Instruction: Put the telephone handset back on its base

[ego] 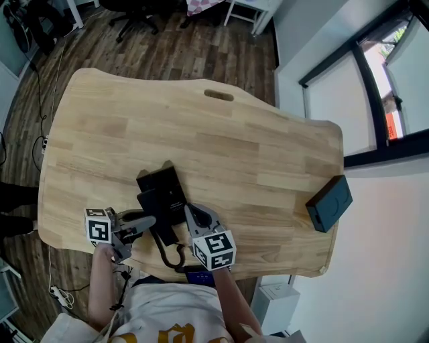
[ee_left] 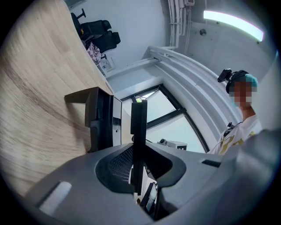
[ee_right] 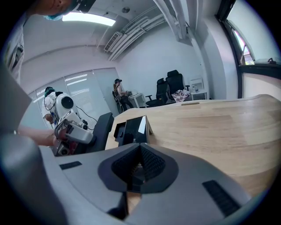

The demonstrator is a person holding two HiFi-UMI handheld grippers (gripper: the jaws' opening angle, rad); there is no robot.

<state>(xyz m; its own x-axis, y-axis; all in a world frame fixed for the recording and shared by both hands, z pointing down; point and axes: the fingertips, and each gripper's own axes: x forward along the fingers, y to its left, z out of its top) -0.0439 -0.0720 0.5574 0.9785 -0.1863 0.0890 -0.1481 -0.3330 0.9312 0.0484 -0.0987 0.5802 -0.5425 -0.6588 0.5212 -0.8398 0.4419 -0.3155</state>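
Observation:
The black telephone base lies on the wooden table near its front edge. The black handset lies along the base's left side, reaching toward the table edge, and its coiled cord hangs over the front. My left gripper is shut on the handset from the left. In the left gripper view the handset stands edge-on between the pads, with the base beyond it. My right gripper sits at the base's right front corner, jaws shut with nothing in them. The right gripper view shows the base just ahead.
A dark flat box sits near the table's right edge. The far table edge has a slot cut-out. Office chairs stand on the wood floor beyond the table. A window frame is at the right.

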